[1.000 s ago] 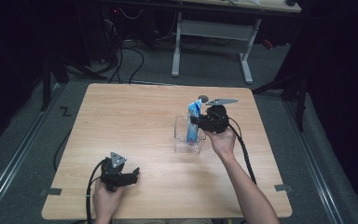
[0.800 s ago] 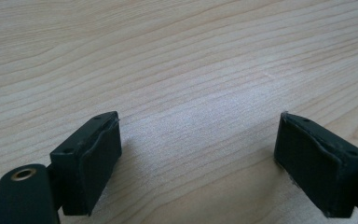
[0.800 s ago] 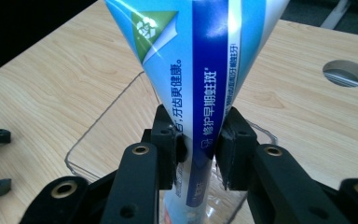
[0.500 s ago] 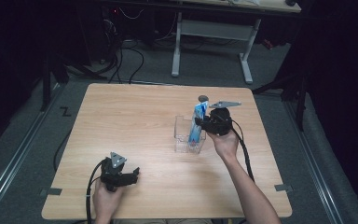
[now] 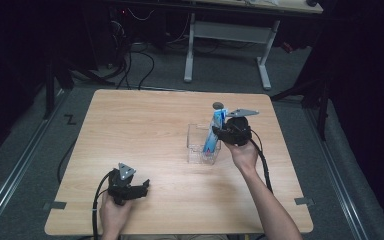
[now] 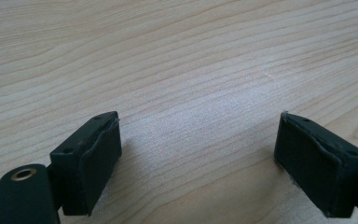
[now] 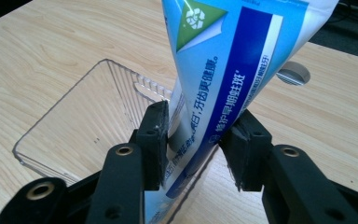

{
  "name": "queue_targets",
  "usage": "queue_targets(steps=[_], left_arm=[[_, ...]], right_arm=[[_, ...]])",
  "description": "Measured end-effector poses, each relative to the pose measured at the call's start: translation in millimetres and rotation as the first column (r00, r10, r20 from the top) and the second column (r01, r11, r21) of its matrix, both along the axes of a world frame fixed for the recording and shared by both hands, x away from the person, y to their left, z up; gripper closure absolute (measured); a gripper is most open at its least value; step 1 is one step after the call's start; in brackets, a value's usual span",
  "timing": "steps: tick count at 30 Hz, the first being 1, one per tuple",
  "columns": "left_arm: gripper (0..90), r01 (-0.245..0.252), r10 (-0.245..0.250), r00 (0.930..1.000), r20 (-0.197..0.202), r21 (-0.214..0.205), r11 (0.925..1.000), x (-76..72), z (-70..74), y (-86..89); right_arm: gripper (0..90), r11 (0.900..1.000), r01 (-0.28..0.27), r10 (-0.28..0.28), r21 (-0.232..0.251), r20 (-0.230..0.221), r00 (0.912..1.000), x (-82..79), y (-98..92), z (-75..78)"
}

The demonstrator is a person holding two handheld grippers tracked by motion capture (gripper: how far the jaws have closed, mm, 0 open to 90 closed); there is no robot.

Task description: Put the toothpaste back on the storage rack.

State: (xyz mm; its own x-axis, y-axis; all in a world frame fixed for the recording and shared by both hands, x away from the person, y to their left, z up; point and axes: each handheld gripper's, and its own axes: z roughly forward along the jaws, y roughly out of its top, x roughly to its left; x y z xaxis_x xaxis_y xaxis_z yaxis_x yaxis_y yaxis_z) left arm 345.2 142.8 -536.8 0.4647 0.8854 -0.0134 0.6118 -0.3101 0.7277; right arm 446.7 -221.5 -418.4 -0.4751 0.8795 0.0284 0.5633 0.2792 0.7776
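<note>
Toothpaste tube (image 7: 228, 70): blue-white, near upright, lower end inside clear plastic box (image 7: 81, 112) at the table's (image 5: 145, 130) right-centre. My right gripper (image 7: 193, 140) clamps its middle; I should lower straight, release only once seated. My left gripper (image 6: 198, 154): jaws wide apart, empty, resting near the front edge.

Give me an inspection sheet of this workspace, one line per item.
Surface: wooden table, bare apart from the items below.
Job's things: toothpaste tube, tilted, lower end in the clear plastic box.
Clutter: small round grey object beyond the box.
Grippers: right gripper shut on the tube; left gripper open, low over bare table.
Cables: one trails from each gripper; more on the floor.
Surroundings: white-legged desk, dark room.
</note>
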Motion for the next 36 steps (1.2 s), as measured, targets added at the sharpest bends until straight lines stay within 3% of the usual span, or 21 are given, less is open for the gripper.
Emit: queue_targets(steps=[4,18,36], left_arm=[[14.8,0.000,0.000,1.0000,0.001,-0.001,1.0000,0.0,-0.1,0.0],[14.8,0.000,0.000,1.0000,0.001,-0.001,1.0000,0.0,-0.1,0.0],[14.7,0.000,0.000,1.0000,0.001,-0.001,1.0000,0.0,-0.1,0.0]], right_arm=[[56.7,0.9997,0.007,-0.007,0.025,0.009,0.9999,-1.1,-3.9,0.4],[49.4,0.9992,0.015,-0.016,0.038,0.025,0.9996,-7.3,-10.3,7.6],[47.8,0.9988,0.017,-0.019,0.046,0.047,0.9987,-19.7,-21.7,12.1]])
